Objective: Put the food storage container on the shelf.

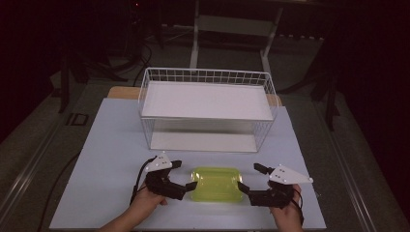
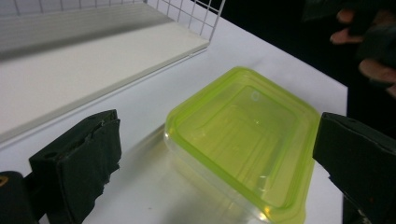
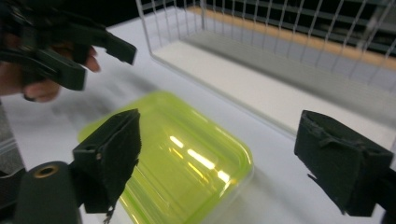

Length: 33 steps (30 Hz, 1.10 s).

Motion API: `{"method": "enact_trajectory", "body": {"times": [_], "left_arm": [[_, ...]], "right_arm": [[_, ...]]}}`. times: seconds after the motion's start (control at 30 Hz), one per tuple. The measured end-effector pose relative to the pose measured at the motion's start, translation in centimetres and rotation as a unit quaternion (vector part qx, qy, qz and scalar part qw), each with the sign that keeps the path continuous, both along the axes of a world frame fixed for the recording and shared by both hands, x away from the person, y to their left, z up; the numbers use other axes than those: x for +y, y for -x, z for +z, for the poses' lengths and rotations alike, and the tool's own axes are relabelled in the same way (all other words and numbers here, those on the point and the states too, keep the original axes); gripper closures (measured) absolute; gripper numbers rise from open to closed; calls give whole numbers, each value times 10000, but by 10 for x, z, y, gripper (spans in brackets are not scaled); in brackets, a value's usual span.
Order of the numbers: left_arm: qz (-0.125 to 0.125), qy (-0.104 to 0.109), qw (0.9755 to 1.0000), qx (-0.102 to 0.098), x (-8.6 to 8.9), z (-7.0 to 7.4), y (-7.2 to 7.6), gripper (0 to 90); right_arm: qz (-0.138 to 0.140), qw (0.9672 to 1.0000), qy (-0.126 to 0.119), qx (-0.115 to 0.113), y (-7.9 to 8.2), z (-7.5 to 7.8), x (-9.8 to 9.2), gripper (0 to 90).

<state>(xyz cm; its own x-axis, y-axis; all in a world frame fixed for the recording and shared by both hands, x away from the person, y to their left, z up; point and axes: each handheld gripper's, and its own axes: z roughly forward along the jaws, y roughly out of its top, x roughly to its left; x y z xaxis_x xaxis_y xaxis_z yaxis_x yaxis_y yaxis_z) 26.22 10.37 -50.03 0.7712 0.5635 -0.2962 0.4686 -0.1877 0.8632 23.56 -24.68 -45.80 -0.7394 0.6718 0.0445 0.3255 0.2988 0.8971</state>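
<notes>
Dark room behind, pale blue-white table [image 1: 111, 145] filling the middle of the high view, white wire basket [image 1: 208, 108] with a flat white shelf at centre, just above the work area. Yellow-green plastic container [image 1: 216, 184] sits low centre in the high view, on the table in front of the basket and well apart from it, between the two grippers. Left gripper [image 1: 187, 175] at lower left, jaws spread wide, near jaw tip just at the container's left edge; whether it touches cannot be told. In the left gripper view the container [image 2: 243, 135] lies between the two black jaws, pads clear of it, nothing clamped. Right gripper [image 1: 249, 177] at lower right, jaws also apart, pointing in at the container's right edge; in the right gripper view the container [image 3: 177, 154] sits between the open jaws, no contact visible. Container is translucent, thin-walled, shallow, rounded corners, looks empty, lid or rim lip running around the top. Judged light, somewhat flexible, glossy so likely slippery on the pads; squeezing the walls hard could bow or pop it. Best hold looks like the rim lip on the short sides, one gripper each side, or one jaw over the edge pinching the wall.
</notes>
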Motion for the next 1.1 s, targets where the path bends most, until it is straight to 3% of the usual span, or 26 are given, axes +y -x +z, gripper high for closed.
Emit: {"method": "enact_trajectory", "body": {"times": [0.07, 0.13, 0.2, 0.27, 0.33, 0.43, 0.53, 0.6, 0.63, 0.73, 0.8, 0.83, 0.87, 0.93, 1.1], "left_arm": [[-21, 5, 9998, 181, -1, -1, -1, 18], [-84, -149, 9992, 348, -3, -2, -2, 18], [-92, -287, 9986, 433, -4, -3, -3, 18], [-59, -243, 9982, 551, -3, -4, -4, 19], [-11, -140, 9973, 724, -2, -6, -6, 27], [117, -180, 9962, 840, -3, -8, -8, 131], [244, -257, 9938, 1056, -5, -12, -10, 194], [214, -211, 9933, 1115, -6, -14, -11, 245], [151, -219, 9919, 1241, -8, -16, -10, 320], [84, -272, 9907, 1329, -11, -19, -8, 424], [-63, -249, 9904, 1360, -12, -22, -7, 543], [-63, -249, 9904, 1360, -12, -22, -7, 555], [-119, -175, 9908, 1340, -11, -24, -7, 568], [-97, -157, 9901, 1394, -11, -23, -7, 587], [-96, -285, 9895, 1411, -17, -21, -3, 624]], "right_arm": [[-84, 9998, 104, 144, -3, -5, 2, 129], [-259, 9993, 170, 225, -6, -9, 5, 121], [-241, 9991, 110, 344, -10, -13, 6, 114], [-335, 9975, 35, 617, -16, -17, 7, 117], [-403, 9958, 142, 810, -20, -22, 7, 142], [-442, 9922, 153, 1155, -25, -28, 6, 187], [-506, 9896, 212, 1330, -28, -31, 4, 240], [-515, 9889, 267, 1366, -28, -32, 3, 263], [-458, 9872, 289, 1502, -28, -33, 4, 329], [-434, 9848, 387, 1634, -28, -35, 7, 392], [-441, 9834, 454, 1702, -29, -37, 7, 427], [-441, 9834, 454, 1702, -29, -37, 7, 427], [-472, 9806, 545, 1825, -30, -39, 8, 472], [-367, 9790, 556, 1925, -30, -40, 9, 507], [-333, 9779, 489, 2007, -27, -37, 10, 589]]}}
